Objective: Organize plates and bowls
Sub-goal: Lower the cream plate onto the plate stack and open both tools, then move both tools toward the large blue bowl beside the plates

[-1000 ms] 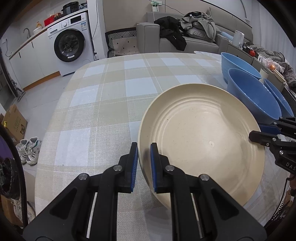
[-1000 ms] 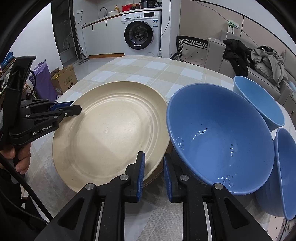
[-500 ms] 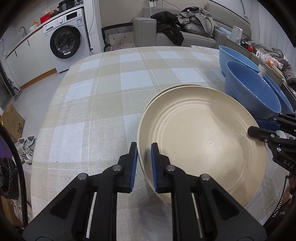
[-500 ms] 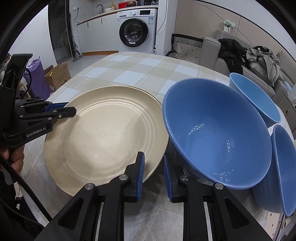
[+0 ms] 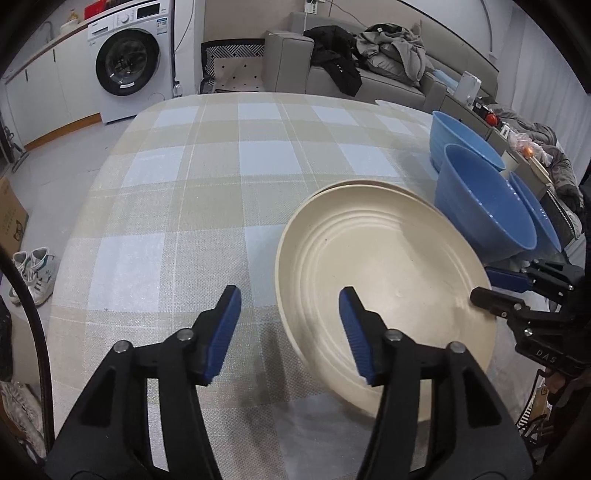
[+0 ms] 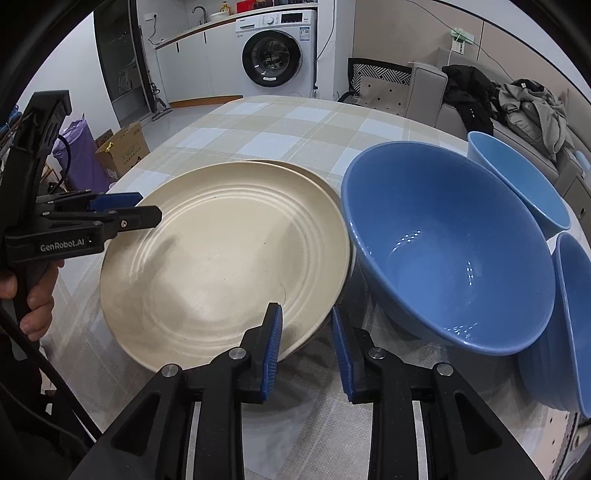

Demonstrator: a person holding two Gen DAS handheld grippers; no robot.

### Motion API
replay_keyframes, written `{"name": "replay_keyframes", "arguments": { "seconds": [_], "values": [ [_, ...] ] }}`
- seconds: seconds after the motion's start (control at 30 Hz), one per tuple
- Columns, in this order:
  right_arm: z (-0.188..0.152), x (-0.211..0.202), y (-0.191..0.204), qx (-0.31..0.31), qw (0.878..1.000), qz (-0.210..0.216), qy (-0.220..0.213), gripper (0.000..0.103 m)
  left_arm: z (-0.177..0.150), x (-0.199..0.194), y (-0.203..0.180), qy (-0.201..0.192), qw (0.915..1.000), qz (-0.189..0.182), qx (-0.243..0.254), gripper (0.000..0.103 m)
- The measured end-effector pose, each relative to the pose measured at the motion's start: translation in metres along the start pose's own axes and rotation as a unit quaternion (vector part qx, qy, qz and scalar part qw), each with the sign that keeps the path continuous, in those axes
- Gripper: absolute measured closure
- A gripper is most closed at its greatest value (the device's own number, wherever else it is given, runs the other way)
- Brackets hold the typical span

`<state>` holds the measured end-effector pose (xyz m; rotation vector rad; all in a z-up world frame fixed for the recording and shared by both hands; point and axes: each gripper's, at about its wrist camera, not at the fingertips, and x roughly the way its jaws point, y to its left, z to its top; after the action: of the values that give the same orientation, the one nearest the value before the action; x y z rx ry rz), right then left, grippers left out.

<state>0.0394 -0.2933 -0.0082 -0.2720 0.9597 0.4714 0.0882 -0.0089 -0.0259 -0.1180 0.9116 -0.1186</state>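
Left gripper [image 5: 290, 328] has just been opening, wide off the cream plate [image 6: 225, 258], now stacked on another plate. Right gripper [image 6: 306, 350] has just been opening too, rim between its jaws, unclamped. Next, probably, nesting the blue bowls [image 6: 443, 243].

— What sort of place is this?
— A home, open-plan. A washing machine [image 6: 275, 55] stands under a kitchen counter with a sink tap [image 6: 199, 11].
— And beyond?
— A grey sofa [image 5: 369, 79] heaped with clothes [image 5: 391, 55], sneakers [image 5: 33, 273] on the floor, a checked cloth over the desk [image 5: 221, 177].
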Motion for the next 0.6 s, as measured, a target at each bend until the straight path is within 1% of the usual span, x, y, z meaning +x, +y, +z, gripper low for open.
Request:
{"name": "replay_keyframes", "arguments": {
  "seconds": [0.07, 0.1, 0.13, 0.17, 0.27, 0.3, 0.33, 0.37, 0.4, 0.43, 0.47, 0.6],
  "values": [
    [-0.001, -0.002, 0.001, 0.001, 1.0, 0.005, 0.002, 0.071, 0.001, -0.006, -0.002, -0.007, 1.0, 0.0, 0.003, 0.041],
    [-0.002, -0.003, 0.0, 0.004, 1.0, 0.011, 0.003, 0.069, 0.001, -0.01, -0.002, -0.012, 0.9999, 0.0, 0.004, 0.033],
    [-0.003, -0.004, 0.001, 0.007, 1.0, 0.016, 0.003, 0.061, 0.001, -0.014, -0.004, -0.017, 0.9999, -0.002, 0.005, 0.027],
    [-0.003, -0.006, 0.001, 0.01, 1.0, 0.02, 0.002, 0.055, 0.002, -0.018, -0.005, -0.021, 0.9998, -0.004, 0.007, 0.024],
    [-0.004, -0.012, 0.002, 0.017, 1.0, 0.02, -0.008, 0.047, 0.003, -0.032, -0.008, -0.033, 0.9994, -0.004, 0.012, 0.019],
    [-0.004, -0.015, 0.002, 0.019, 1.0, 0.02, -0.012, 0.046, 0.004, -0.036, -0.009, -0.038, 0.9992, -0.004, 0.013, 0.016],
    [-0.004, -0.018, 0.002, 0.022, 0.999, 0.022, -0.016, 0.042, 0.004, -0.041, -0.01, -0.044, 0.9989, -0.007, 0.013, 0.013],
    [-0.004, -0.023, 0.001, 0.027, 0.999, 0.025, -0.022, 0.035, 0.004, -0.046, -0.011, -0.048, 0.9987, -0.01, 0.012, 0.01],
    [-0.004, -0.027, 0.0, 0.03, 0.999, 0.027, -0.027, 0.031, 0.005, -0.051, -0.011, -0.053, 0.9985, -0.012, 0.01, 0.0],
    [-0.005, -0.031, 0.0, 0.034, 0.998, 0.03, -0.034, 0.022, 0.004, -0.057, -0.012, -0.06, 0.998, -0.017, 0.009, 0.001],
    [-0.005, -0.035, -0.002, 0.039, 0.998, 0.032, -0.041, 0.017, 0.004, -0.061, -0.013, -0.063, 0.9978, -0.019, 0.009, 0.001],
    [-0.009, -0.054, -0.01, 0.056, 0.996, 0.035, -0.066, 0.012, 0.004, -0.078, -0.021, -0.076, 0.9965, -0.033, 0.013, 0.001]
  ]
}}
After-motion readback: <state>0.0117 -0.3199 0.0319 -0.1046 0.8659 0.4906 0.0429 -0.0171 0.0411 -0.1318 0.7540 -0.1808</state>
